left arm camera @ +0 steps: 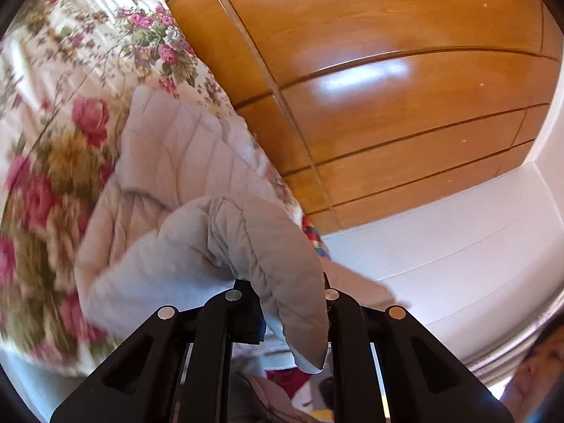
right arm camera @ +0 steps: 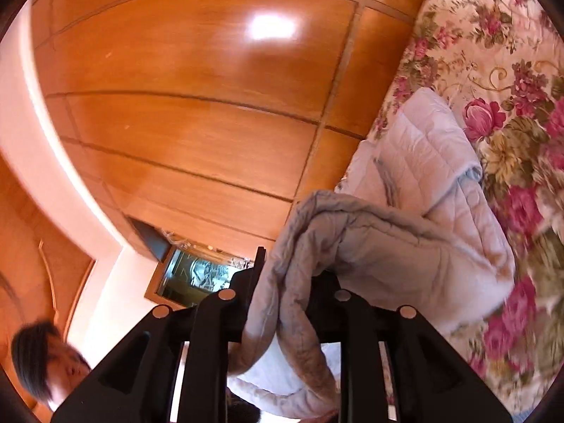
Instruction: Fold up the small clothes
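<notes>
Behind — wooden wardrobe (left arm camera: 387,70), floral bedspread (left arm camera: 53,141).

Each wrist camera looks forward along its own jaws, close behind them and rolled sideways. Both views share the grey quilted garment (left arm camera: 197,183) (right arm camera: 433,190), the floral bedspread (left arm camera: 53,112) (right arm camera: 511,70) and the wooden wardrobe (left arm camera: 387,70) (right arm camera: 194,105).

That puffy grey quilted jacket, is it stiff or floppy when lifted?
Probably floppy: the grey quilted jacket droops in folds over the right gripper and sags from the left gripper. Its padding suggests it is light for its bulk. The smooth fabric might slip.
</notes>
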`<action>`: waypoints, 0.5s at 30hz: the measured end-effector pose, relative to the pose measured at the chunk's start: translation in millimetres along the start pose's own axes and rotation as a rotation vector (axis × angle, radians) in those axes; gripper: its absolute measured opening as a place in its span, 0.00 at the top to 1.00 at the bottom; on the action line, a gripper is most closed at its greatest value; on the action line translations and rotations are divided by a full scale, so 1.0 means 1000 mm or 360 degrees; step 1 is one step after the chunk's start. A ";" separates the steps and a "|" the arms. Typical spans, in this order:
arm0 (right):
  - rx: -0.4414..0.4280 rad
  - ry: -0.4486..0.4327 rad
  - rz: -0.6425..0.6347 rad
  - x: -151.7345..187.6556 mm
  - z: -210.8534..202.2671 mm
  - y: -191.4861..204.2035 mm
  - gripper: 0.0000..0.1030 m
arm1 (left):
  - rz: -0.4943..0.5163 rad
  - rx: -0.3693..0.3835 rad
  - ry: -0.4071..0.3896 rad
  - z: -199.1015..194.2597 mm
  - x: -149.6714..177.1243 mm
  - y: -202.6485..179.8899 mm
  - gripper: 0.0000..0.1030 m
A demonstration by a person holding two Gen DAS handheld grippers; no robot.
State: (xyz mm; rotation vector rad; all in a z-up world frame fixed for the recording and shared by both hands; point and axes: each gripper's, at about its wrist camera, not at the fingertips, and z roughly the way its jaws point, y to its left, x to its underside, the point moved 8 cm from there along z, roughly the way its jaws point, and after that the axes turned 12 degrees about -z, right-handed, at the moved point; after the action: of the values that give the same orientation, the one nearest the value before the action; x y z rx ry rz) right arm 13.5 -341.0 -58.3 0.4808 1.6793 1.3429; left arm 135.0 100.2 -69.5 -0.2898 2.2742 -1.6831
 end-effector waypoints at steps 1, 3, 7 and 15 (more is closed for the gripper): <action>0.0028 -0.0004 0.0026 -0.006 0.006 -0.007 0.81 | 0.0004 -0.0031 -0.0010 0.006 -0.009 0.001 0.90; 0.0062 0.0000 0.0055 -0.013 0.016 -0.019 0.81 | -0.0016 -0.0053 -0.0012 0.017 -0.024 0.004 0.90; 0.0133 -0.0008 0.0129 -0.029 0.035 -0.046 0.79 | -0.0088 -0.0098 -0.0032 0.036 -0.055 0.018 0.90; 0.0227 -0.0192 0.0369 -0.054 0.061 -0.114 0.50 | -0.0212 -0.0205 -0.0098 0.085 -0.115 0.047 0.82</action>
State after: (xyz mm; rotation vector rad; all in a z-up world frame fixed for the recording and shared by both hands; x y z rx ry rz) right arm 117.6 -384.9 -140.6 0.8451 1.6641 1.3334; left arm 273.3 76.1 -124.4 -0.5254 2.3680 -1.5674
